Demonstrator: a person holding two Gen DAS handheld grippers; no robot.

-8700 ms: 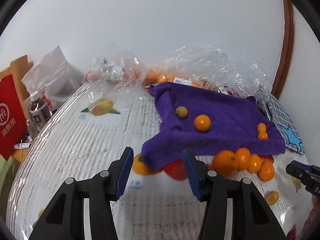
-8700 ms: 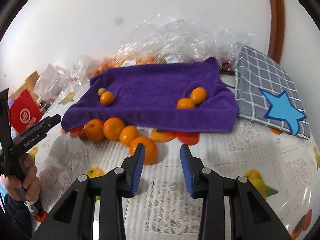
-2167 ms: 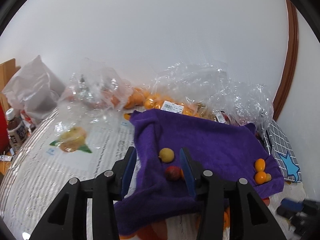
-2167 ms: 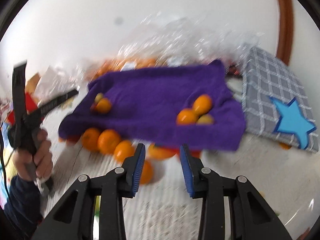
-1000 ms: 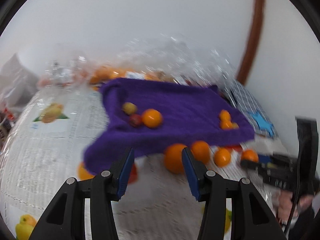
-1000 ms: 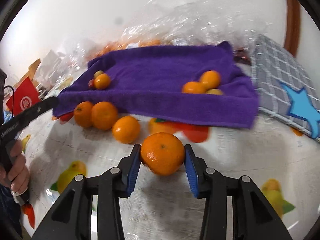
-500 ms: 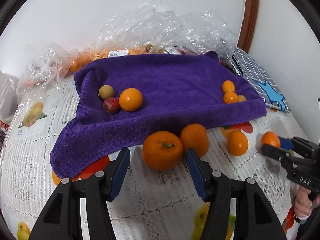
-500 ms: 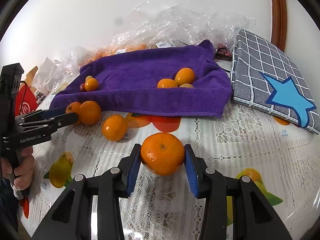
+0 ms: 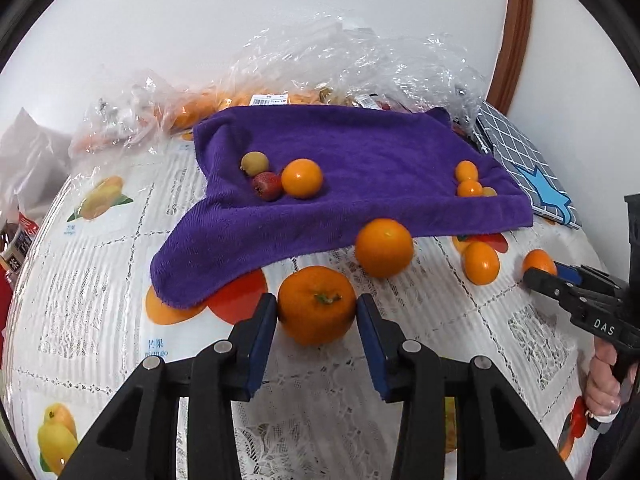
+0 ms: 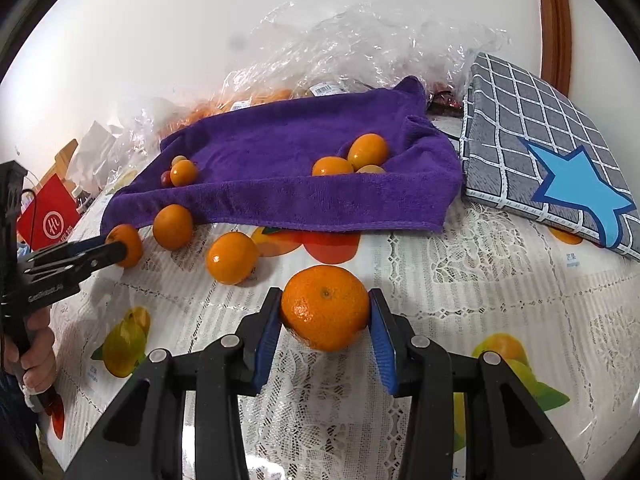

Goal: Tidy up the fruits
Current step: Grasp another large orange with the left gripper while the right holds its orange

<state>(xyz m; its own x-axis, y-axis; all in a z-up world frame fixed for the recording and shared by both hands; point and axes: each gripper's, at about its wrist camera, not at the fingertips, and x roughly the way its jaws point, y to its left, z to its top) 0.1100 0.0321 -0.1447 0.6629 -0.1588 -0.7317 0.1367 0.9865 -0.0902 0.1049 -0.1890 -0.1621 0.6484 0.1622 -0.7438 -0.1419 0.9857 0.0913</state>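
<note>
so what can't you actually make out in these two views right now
- Left wrist view: the clear plastic bags blur the fruit inside them; glare and crumpled film hide how many.
- Left wrist view: the right gripper covers part of its orange.
- Right wrist view: the towel fold hides the lower half of the small pale fruit.

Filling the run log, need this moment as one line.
left gripper: shut on stemmed orange | right gripper: shut on orange | purple towel: six fruits
</note>
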